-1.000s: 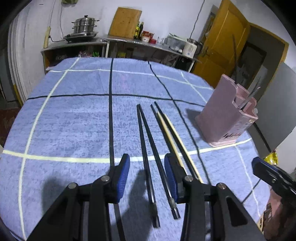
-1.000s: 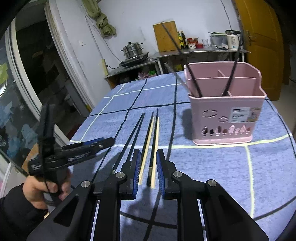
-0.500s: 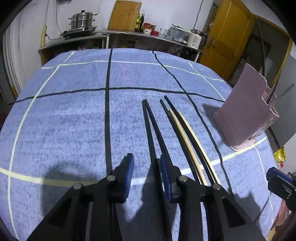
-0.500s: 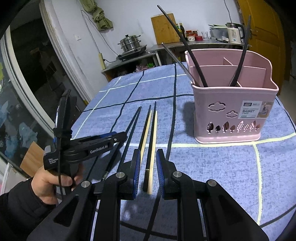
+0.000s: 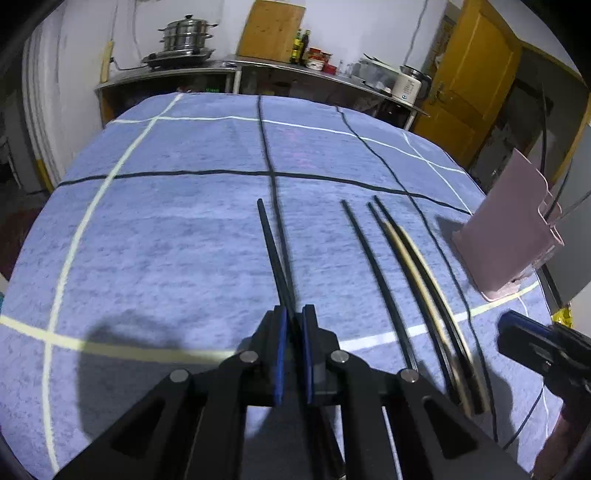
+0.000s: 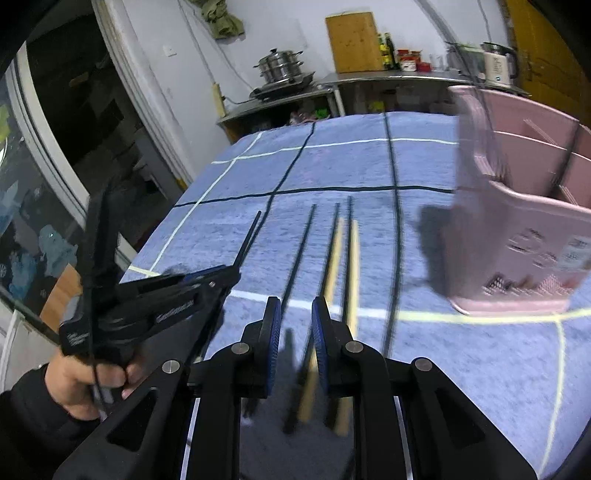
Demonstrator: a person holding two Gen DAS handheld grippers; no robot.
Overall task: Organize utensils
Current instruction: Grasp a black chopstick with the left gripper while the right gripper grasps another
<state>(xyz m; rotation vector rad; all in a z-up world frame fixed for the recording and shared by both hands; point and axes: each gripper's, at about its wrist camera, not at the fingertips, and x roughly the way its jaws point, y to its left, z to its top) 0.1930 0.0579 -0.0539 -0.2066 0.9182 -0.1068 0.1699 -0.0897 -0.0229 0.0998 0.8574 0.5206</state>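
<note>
My left gripper (image 5: 293, 314) is shut on a black chopstick (image 5: 271, 251) and holds it a little above the blue checked tablecloth (image 5: 166, 229); it also shows in the right wrist view (image 6: 249, 236). Several more chopsticks lie side by side to its right: a black one (image 5: 373, 269), further black ones and a pale wooden pair (image 5: 417, 266). My right gripper (image 6: 293, 314) is open a narrow gap, empty, above the near ends of the lying chopsticks (image 6: 349, 266). The pink utensil basket (image 6: 524, 221) stands at the right with black utensils in it.
The basket (image 5: 506, 221) stands near the table's right edge. Behind the table are a counter with a steel steamer pot (image 5: 188, 40), a wooden board (image 5: 271, 31), bottles and a kettle (image 5: 406, 86). A yellow door (image 5: 476, 77) is at the back right.
My left gripper has shut on one black chopstick and lifted it away to the left of the others. My right gripper has swung left, so the basket now sits farther right.
</note>
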